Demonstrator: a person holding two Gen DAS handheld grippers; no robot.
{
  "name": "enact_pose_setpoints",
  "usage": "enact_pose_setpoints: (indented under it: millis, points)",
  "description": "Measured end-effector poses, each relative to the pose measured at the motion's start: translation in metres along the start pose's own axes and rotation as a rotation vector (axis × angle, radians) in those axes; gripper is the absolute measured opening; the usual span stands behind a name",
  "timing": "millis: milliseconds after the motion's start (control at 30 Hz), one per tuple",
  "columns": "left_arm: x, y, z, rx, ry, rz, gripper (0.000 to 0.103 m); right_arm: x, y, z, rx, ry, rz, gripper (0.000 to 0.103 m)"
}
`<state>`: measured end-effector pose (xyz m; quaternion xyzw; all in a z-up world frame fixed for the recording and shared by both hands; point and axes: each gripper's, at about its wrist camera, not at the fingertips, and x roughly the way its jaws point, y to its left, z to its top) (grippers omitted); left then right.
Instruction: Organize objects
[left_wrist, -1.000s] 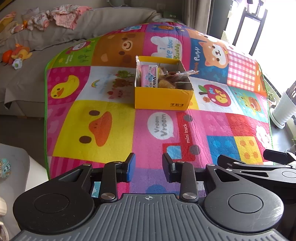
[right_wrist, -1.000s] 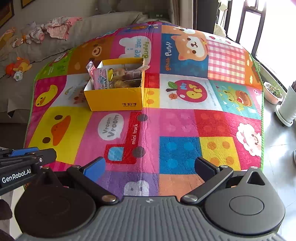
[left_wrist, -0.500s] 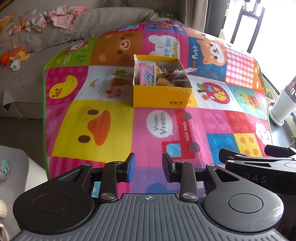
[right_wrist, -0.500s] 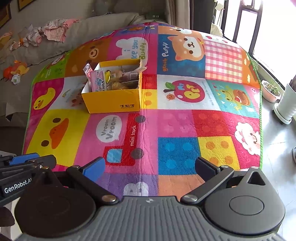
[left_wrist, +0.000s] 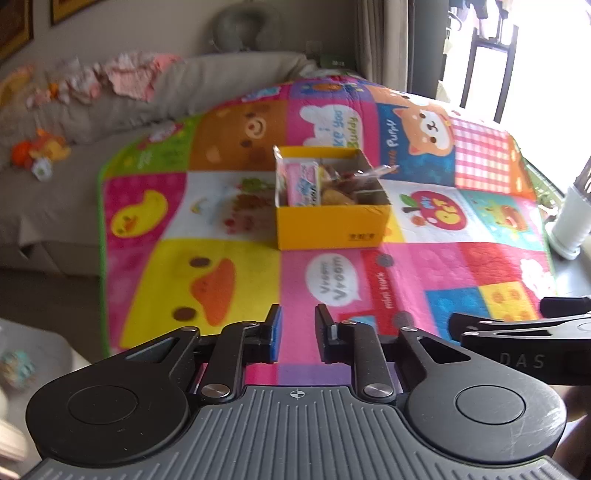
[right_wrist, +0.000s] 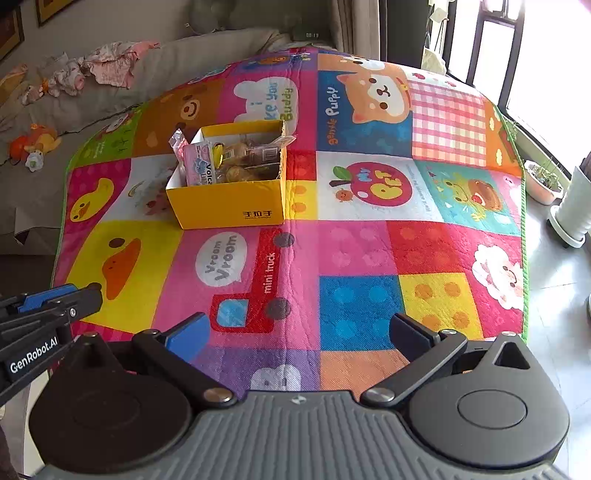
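Observation:
A yellow cardboard box stands on the colourful play mat. It holds a pink packet upright at its left end and clear snack packets beside it. My left gripper hovers over the mat's near edge, well short of the box. Its jaws are closing, with a narrow gap and nothing between them. My right gripper hangs beside it, wide open and empty. Each gripper shows at the edge of the other's view.
A grey sofa with pink clothes and an orange soft toy lies behind and left of the mat. A white ribbed pot and a small plant pot stand on the floor by the window at right.
The left gripper's jaws have narrowed, and its view has tipped up slightly, so the box sits lower in the frame. The right gripper has stayed still and open.

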<state>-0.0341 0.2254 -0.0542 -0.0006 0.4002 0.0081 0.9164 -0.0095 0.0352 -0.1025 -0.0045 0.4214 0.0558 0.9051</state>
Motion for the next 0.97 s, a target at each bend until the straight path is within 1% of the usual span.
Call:
enact_pose_setpoints:
  millis: [67, 133, 167, 233, 300, 433, 567, 667, 800, 900, 967]
  points:
    - [0.001, -0.005, 0.000, 0.034, 0.015, 0.053, 0.017, -0.002, 0.001, -0.001, -0.001, -0.003, 0.006, 0.103]
    - [0.002, -0.005, -0.001, 0.017, 0.039, 0.076, 0.017, -0.004, 0.002, -0.001, -0.003, -0.007, 0.010, 0.103]
    - [0.003, -0.004, -0.002, 0.009, 0.055, 0.068, 0.017, -0.005, 0.002, -0.001, -0.004, -0.008, 0.010, 0.103]
    - [0.005, -0.005, -0.005, 0.019, 0.082, 0.019, 0.017, -0.004, 0.002, -0.001, -0.004, -0.006, 0.008, 0.103]
    - [0.005, -0.008, -0.007, 0.039, 0.085, 0.002, 0.017, -0.003, 0.002, -0.001, -0.002, 0.001, 0.009, 0.103]
    - [0.000, -0.014, -0.010, 0.061, 0.070, 0.009, 0.017, -0.002, 0.004, -0.001, -0.009, 0.002, 0.009, 0.103]
    - [0.003, -0.013, -0.007, 0.039, 0.106, -0.008, 0.017, -0.001, 0.005, -0.003, -0.010, 0.004, 0.011, 0.103]
    - [0.004, -0.012, -0.007, 0.029, 0.116, -0.014, 0.017, -0.001, 0.005, -0.003, -0.011, 0.003, 0.010, 0.103]
    - [0.004, -0.011, -0.006, 0.022, 0.109, -0.011, 0.017, 0.000, 0.004, -0.004, -0.008, 0.005, 0.003, 0.103]
    - [0.003, -0.011, -0.005, 0.021, 0.085, 0.006, 0.017, 0.001, 0.003, -0.004, -0.003, 0.010, 0.001, 0.103]
    - [0.004, -0.010, -0.003, 0.015, 0.081, 0.005, 0.017, 0.002, 0.003, -0.004, -0.001, 0.012, 0.001, 0.103]
